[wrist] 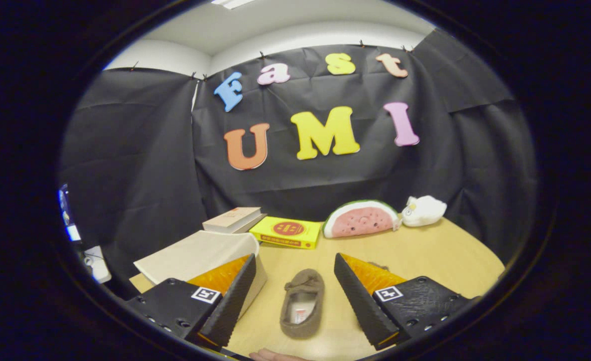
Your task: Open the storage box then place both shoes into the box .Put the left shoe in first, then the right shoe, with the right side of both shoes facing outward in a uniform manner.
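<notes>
Table (425, 260) — pale wood, fills lower half of frame. Storage box (200, 255), lower left, beige, lid looks raised; left finger partly covers its near corner. Hand-held gripper (295, 293), bottom centre: fingers spread wide, pinching nothing. Brown slipper (303, 303) lies on the table between them, opening up, toe pointing away. A second shoe is barely visible behind the right finger. Judgement: before closing, confirm this is the left shoe — then pinch its side wall squarely, low, so it stays level on lifting toward the box.
</notes>
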The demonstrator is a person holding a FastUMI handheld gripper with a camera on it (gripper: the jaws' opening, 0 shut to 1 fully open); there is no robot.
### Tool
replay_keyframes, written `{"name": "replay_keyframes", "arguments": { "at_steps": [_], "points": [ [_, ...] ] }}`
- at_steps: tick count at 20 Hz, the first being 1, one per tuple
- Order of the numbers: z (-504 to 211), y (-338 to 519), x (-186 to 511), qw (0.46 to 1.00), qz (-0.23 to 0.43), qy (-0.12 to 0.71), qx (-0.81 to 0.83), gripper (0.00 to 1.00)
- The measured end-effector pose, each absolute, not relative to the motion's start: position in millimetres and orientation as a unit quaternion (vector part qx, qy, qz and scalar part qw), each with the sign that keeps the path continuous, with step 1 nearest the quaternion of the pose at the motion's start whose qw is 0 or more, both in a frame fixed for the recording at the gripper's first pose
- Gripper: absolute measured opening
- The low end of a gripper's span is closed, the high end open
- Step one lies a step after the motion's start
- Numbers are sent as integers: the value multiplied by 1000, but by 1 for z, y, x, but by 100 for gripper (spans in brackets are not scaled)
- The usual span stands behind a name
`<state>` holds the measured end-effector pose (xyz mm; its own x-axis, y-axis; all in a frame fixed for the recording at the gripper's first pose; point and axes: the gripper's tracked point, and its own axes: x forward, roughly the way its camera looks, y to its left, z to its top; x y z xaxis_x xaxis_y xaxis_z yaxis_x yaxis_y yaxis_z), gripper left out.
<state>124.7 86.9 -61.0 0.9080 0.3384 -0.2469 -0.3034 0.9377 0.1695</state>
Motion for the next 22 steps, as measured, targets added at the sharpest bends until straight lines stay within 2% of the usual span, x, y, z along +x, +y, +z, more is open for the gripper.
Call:
{"name": "replay_keyframes", "arguments": {
  "at_steps": [5, 8, 11, 17, 18, 20, 22],
  "points": [
    [-98, 152, 148, 912, 280, 268, 135, 96],
    [-100, 180, 153, 863, 342, 311, 205, 95],
    [-108, 195, 158, 826, 376, 340, 248, 95],
    [-122, 219, 172, 749, 394, 396, 355, 95],
    [-122, 218, 175, 740, 390, 404, 372, 92],
    [-123, 220, 176, 734, 381, 417, 376, 72],
    [-118, 216, 178, 746, 371, 415, 365, 68]
  ]
}}
